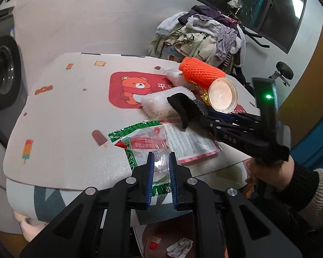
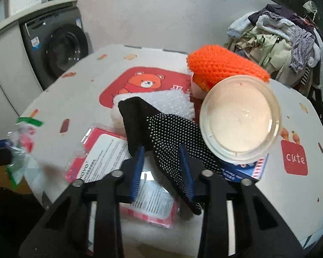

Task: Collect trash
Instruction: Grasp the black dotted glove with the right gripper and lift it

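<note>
My left gripper (image 1: 161, 158) is shut on a clear green-and-red snack wrapper (image 1: 140, 139) at the near edge of the table (image 1: 60, 107); the wrapper also shows at the left of the right wrist view (image 2: 21, 137). My right gripper (image 2: 162, 150) is shut on a black glove with white dots (image 2: 172, 135), lifted above a pink printed packet (image 2: 109, 150). In the left wrist view the glove (image 1: 183, 105) hangs from the right gripper's tip. A clear round plastic lid (image 2: 240, 116) and an orange foam net (image 2: 224, 64) lie beside it.
White bubble wrap (image 1: 159, 103) lies on the bear-print table cover. A blue box (image 2: 243, 172) sits under the lid. A clothes pile (image 1: 204, 34) stands behind the table, a washing machine (image 2: 60, 51) at left. A bin with trash (image 1: 172, 243) sits below the table edge.
</note>
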